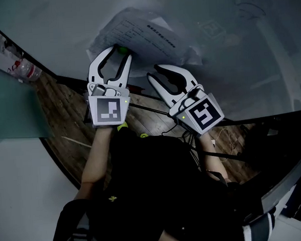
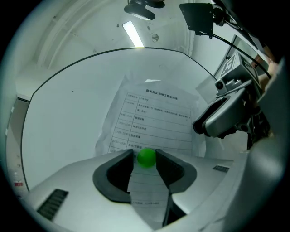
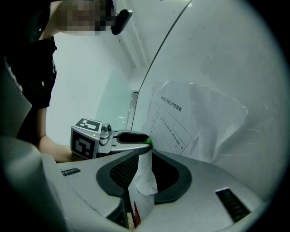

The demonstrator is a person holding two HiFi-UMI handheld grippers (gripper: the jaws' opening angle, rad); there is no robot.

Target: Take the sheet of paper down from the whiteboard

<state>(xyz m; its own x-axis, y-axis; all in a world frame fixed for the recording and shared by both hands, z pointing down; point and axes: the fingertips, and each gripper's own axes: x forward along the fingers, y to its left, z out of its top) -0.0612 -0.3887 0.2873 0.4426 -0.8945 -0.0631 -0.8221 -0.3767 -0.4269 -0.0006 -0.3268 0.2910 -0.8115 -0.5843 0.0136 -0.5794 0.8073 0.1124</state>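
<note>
A creased printed sheet of paper hangs on the whiteboard. A small green magnet pins its lower part. My left gripper points level at the board, its pads closed against the magnet's sides. My right gripper sits just right of it, shut on the sheet's lower edge, with a crumpled fold of paper standing between its jaws. The right gripper view shows the left gripper from the side, with the magnet at its tip.
A plastic bottle lies on the wooden floor at the left, beside a pale green panel. Cables and dark equipment are on the floor at the right. The person's body fills the lower middle of the head view.
</note>
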